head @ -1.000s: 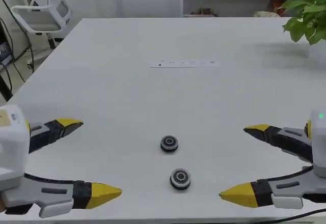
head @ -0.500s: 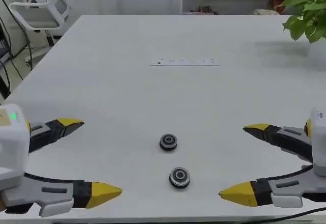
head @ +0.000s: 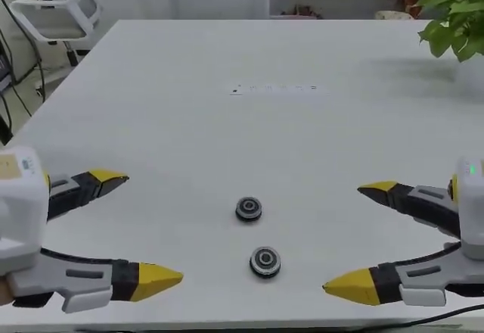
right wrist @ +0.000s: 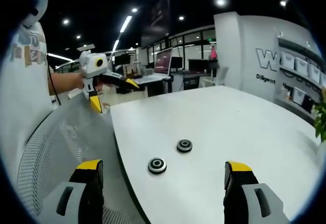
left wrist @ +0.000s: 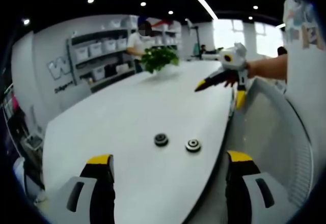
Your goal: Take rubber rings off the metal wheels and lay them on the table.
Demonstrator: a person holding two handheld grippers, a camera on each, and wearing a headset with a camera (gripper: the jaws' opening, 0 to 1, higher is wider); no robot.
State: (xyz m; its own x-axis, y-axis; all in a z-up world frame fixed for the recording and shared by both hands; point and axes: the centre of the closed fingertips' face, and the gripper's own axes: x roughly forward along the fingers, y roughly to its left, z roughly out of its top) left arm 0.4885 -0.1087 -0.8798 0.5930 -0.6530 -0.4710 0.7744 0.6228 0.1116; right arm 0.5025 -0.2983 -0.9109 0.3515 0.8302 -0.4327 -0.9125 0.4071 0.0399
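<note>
A leafy green plant [head: 452,19] sits at upper right, a white office chair [head: 54,11] at upper left, a faint marked strip [head: 274,88] upper centre.

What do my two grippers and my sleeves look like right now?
The left gripper and the right gripper look alike. Each has two long tapered jaws, grey at the base, black in the middle, with pointed yellow tips. A dark cable runs under the right one. The person wears a light short-sleeved T-shirt with a faint print.
</note>
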